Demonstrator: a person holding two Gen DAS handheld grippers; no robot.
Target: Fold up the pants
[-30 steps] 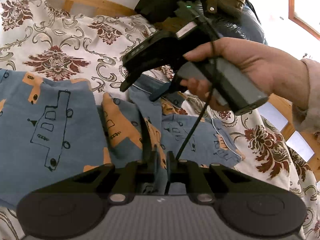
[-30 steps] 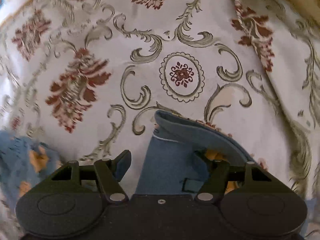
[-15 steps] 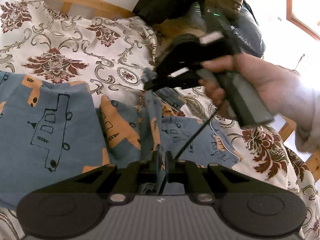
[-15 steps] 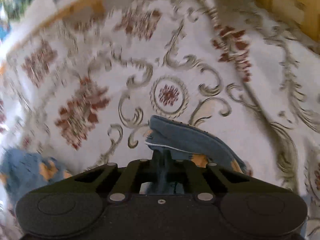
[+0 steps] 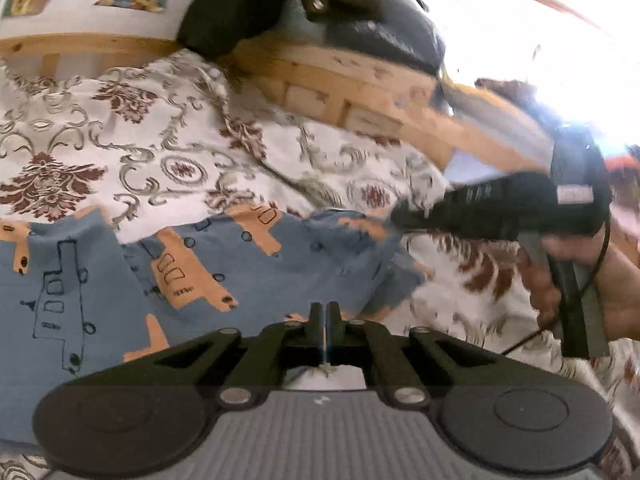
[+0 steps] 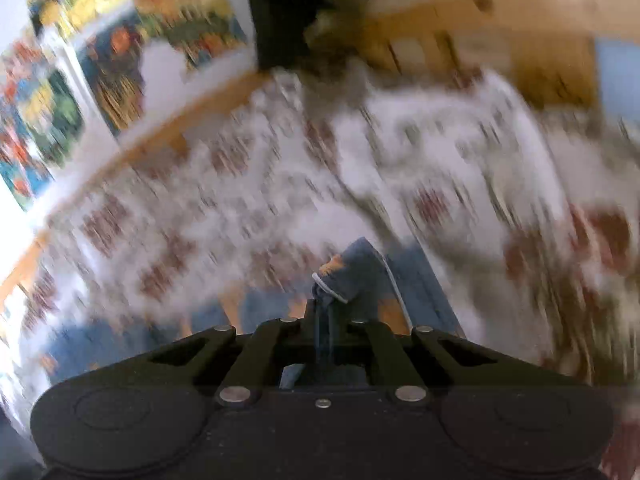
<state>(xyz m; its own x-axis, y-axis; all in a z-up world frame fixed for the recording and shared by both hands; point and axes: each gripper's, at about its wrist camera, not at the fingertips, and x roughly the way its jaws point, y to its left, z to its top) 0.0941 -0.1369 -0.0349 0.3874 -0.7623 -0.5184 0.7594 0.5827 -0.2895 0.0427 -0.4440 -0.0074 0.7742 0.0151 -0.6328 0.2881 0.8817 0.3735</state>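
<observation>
Soft blue pants (image 5: 248,264) in tongs (image 6: 322,312)

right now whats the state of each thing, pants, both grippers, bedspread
pants: partly spread on the bed, one edge lifted
left gripper: shut on pants
right gripper: shut on pants, pulling a bunched edge up
bedspread: wrinkled under the pants
</observation>
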